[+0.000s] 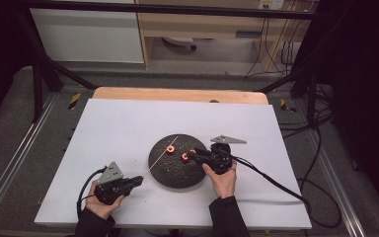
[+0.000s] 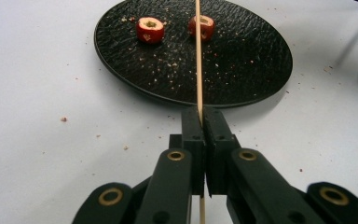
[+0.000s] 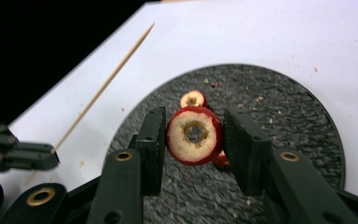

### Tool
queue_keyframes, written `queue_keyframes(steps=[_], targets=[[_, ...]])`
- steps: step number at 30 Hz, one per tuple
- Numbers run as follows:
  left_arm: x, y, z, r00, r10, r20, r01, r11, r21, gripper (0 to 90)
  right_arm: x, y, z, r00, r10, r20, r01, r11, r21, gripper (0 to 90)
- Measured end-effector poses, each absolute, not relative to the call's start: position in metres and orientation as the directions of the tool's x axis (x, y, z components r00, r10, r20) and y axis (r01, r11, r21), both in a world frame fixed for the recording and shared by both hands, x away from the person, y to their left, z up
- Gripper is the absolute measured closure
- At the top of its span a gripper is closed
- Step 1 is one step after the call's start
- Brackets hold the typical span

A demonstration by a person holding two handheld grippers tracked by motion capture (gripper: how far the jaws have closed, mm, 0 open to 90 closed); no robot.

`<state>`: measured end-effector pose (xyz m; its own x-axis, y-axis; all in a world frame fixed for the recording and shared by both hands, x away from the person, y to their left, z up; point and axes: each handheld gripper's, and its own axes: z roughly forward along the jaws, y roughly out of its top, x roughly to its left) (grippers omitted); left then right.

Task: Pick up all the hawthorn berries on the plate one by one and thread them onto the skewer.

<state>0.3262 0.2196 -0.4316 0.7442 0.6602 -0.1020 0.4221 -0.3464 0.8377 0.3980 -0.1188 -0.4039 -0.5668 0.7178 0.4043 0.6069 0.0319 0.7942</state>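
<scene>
Work in hand: hawthorn-like red fruit rings are being readied for threading onto a thin wooden skewer (image 2: 198,56).
Left gripper (image 1: 137,180): its fingers are pressed together on the skewer, which runs out ahead of them over the black plate (image 2: 261,79), tip raised.
Right gripper (image 3: 193,140): one cored fruit ring (image 3: 195,135) is pinched between its two pads, cut face and bored hole turned toward the camera; the ring is lifted just above the plate.
Skewer relative to the right fingers: well off to their left in the right gripper view, its point not yet lined up with the hole.
Fruit count: three rings are judged present, one pinched, one beyond it on the plate (image 3: 192,99), and one partly hidden under the held ring (image 3: 222,161).
Other counts: one skewer, one plate, two grippers; many loose crumbs are scattered on the plate and white table (image 1: 118,128).
Risk, misalignment: the hole could be missed and the flesh pierced or split, since the skewer flexes.
Risk, grip: the ring could be crushed if squeezed harder, or rotated by the push.
Risk, skewer: it could slide back through the left pads under end load.
</scene>
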Motion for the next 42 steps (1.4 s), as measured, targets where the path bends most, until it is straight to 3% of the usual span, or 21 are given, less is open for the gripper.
queue_keyframes(steps=[13, 26, 42], targets=[[0.325, 0.218, -0.432, 0.743, 0.662, -0.099, 0.418, -0.343, 0.841, 88.0, 0.392, -0.116, -0.417, -0.538, 0.703, 0.466, 0.530, -0.148, 0.835, 61.0], [0.322, 0.213, -0.432, 0.744, 0.659, -0.110, 0.418, -0.330, 0.846, 87.9, 0.398, -0.116, -0.411, -0.510, 0.656, 0.556, 0.479, -0.320, 0.817, 61.0], [0.317, 0.198, -0.434, 0.751, 0.649, -0.120, 0.417, -0.325, 0.849, 88.0, 0.411, -0.116, -0.410, -0.498, 0.643, 0.582, 0.399, -0.426, 0.812, 61.0]])
